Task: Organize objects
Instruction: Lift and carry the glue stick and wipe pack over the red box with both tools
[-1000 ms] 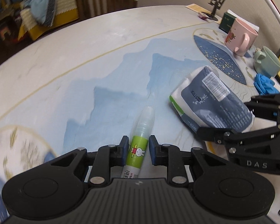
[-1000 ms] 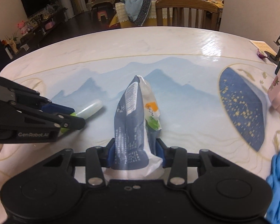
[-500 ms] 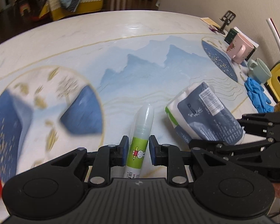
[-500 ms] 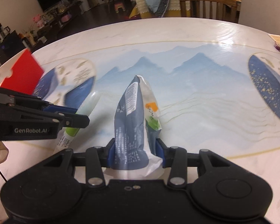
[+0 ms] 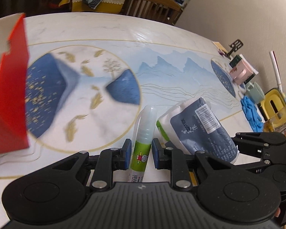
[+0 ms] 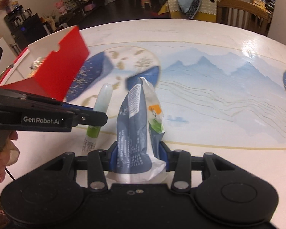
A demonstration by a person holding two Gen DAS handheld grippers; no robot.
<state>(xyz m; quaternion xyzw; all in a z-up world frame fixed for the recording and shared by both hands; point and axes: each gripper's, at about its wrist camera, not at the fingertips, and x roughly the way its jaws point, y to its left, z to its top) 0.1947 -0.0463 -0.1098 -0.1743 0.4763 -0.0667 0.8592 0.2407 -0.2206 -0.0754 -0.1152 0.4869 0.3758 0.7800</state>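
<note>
With both items lifted, left gripper [image 5: 139, 155] clamps a glue stick [image 5: 142, 147], right gripper [image 6: 138, 157] a tissue pack [image 6: 135, 133]; red box [image 6: 53, 66], upper left, probably awaits both.

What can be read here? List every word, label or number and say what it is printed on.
"GenRobot.AI": white letters on the side of the left gripper.
Glue stick: a cartoon rabbit; the print and barcode at its base are too small to read.
Tissue pack: white script, small text and a barcode label, all too small or blurred to read.
Red box: no lettering shows.
</note>
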